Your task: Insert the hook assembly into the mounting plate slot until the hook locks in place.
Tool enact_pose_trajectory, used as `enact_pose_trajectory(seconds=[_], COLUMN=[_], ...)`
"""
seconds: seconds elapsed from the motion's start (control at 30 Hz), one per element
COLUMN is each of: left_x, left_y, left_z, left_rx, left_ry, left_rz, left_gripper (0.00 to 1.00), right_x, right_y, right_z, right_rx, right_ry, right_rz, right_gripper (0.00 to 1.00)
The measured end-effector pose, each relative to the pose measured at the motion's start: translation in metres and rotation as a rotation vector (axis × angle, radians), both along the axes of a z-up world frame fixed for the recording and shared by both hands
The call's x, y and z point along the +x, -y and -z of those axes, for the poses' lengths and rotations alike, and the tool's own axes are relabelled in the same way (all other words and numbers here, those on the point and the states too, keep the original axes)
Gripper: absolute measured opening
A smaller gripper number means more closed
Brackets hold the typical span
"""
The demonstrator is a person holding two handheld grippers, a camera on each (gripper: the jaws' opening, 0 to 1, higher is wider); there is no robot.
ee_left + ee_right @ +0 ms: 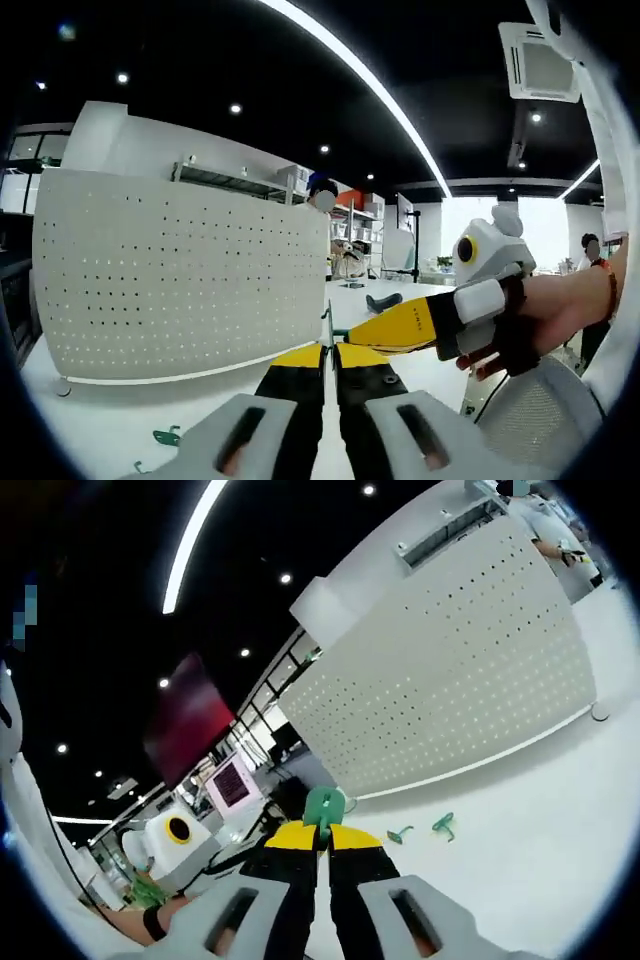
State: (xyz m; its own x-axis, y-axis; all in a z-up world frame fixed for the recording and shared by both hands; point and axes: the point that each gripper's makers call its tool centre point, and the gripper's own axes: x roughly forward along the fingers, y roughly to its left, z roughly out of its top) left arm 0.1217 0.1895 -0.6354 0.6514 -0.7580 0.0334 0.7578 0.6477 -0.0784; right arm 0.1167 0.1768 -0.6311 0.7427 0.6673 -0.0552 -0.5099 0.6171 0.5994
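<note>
The white perforated mounting plate stands upright on the table, left of centre; in the right gripper view the plate fills the upper right. My left gripper has its yellow-tipped jaws shut, and a thin green hook rises edge-on from between them. My right gripper comes in from the right, held by a gloved hand, its tip meeting the same spot. In its own view the right gripper is shut on the green hook, well short of the plate. The left gripper reaches in from the left.
Spare green hooks lie on the white table in front of the plate; another spare hook lies near my left jaws. People stand by shelves in the background. A dark tool lies farther back on the table.
</note>
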Motion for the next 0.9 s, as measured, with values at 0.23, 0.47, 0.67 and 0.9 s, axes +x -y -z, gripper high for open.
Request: enact_pose_trajectory(seconds=[0.23,0.47,0.67,0.9], left_x=[0.002,0.005,0.003,0.001], left_y=[0.0,0.0,0.009,0.009], left_z=[0.006,0.002,0.008,0.009], left_rx=[0.017,0.004,0.034,0.026], left_ry=[-0.021,-0.023,-0.051,-0.06], left_rz=[-0.009,-0.006,0.03,0.042], left_gripper=[0.04,0.05,0.13,0.17], right_x=[0.0,0.002,0.001,0.003], right_y=[-0.002,-0.003,-0.009,-0.006], right_z=[0.002,-0.003,-0.007,-0.009], right_rx=[-0.177,-0.174,-0.166,-0.21], right_ry=[0.076,0.088,0.085,0.103], right_rz=[-0.006,0.006,-0.01,0.006], right_gripper=[0.01,0.0,0.01,0.01])
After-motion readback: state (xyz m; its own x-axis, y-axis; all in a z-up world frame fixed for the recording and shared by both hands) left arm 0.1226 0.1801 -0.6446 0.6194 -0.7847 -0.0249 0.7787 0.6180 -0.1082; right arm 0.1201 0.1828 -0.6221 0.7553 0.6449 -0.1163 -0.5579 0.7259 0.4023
